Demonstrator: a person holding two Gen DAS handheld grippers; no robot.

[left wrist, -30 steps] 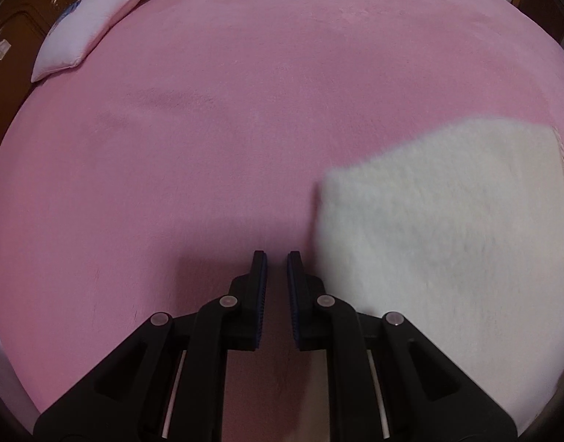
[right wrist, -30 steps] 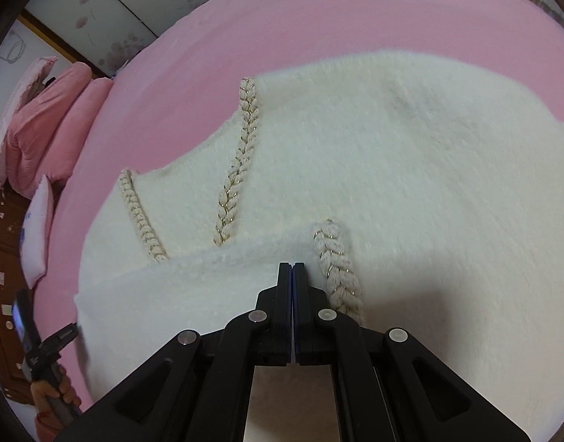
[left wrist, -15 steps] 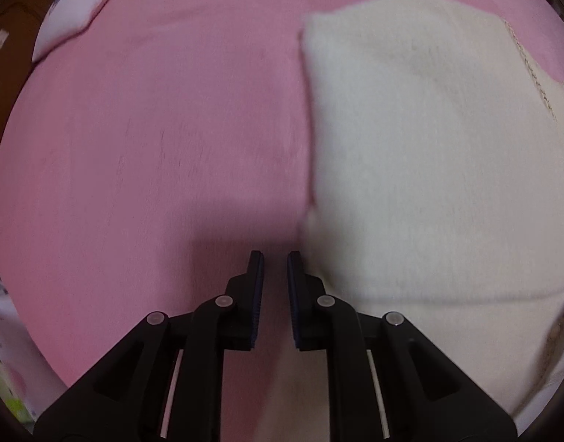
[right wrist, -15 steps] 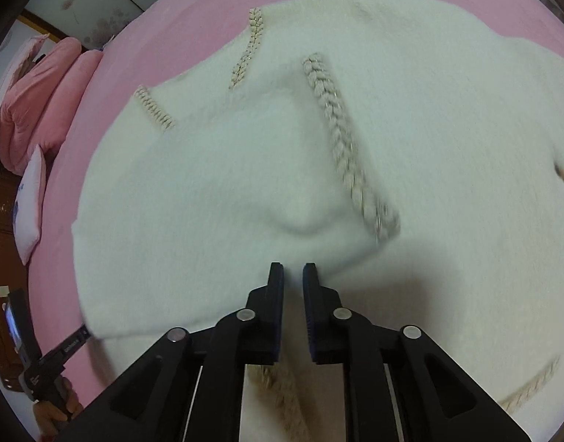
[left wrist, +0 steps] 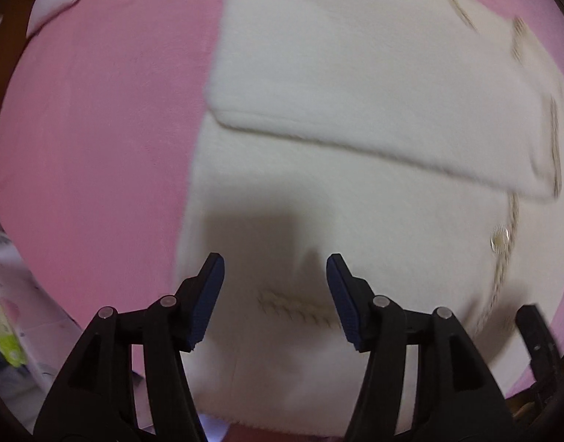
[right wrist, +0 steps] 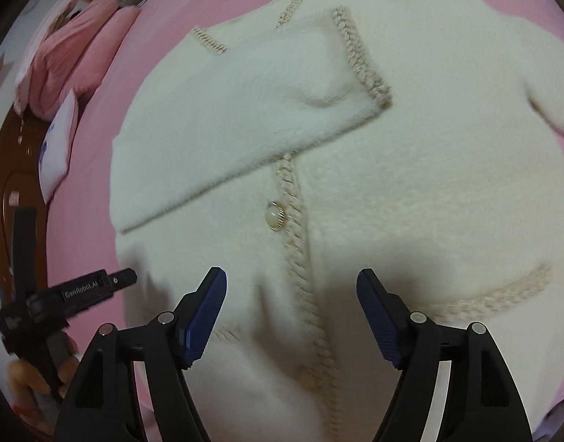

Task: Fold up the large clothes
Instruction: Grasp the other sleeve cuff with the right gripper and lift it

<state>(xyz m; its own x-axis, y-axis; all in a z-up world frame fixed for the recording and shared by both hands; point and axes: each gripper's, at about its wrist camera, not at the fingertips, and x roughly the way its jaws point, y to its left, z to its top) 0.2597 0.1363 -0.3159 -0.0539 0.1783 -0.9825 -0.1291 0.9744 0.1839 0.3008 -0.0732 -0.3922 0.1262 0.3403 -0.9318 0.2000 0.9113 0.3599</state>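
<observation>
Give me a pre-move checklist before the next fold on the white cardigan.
1. Left gripper empty, jaws apart after just opening: ok.
2. Right gripper empty, jaws apart after just opening: ok.
3. Folded sleeve lies across the cardigan chest: ok.
4. Other sleeve folded in: not ok, it hangs out to the side.
5. Button and front trim lying flat: ok.
6. Hem edge visible for a grasp: cannot tell.

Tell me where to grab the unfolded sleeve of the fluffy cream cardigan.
Take the unfolded sleeve at its outer edge, coming down from above on the side over the pink bedspread. It lies flat and spread outward, while the other sleeve is already folded across the chest.
</observation>
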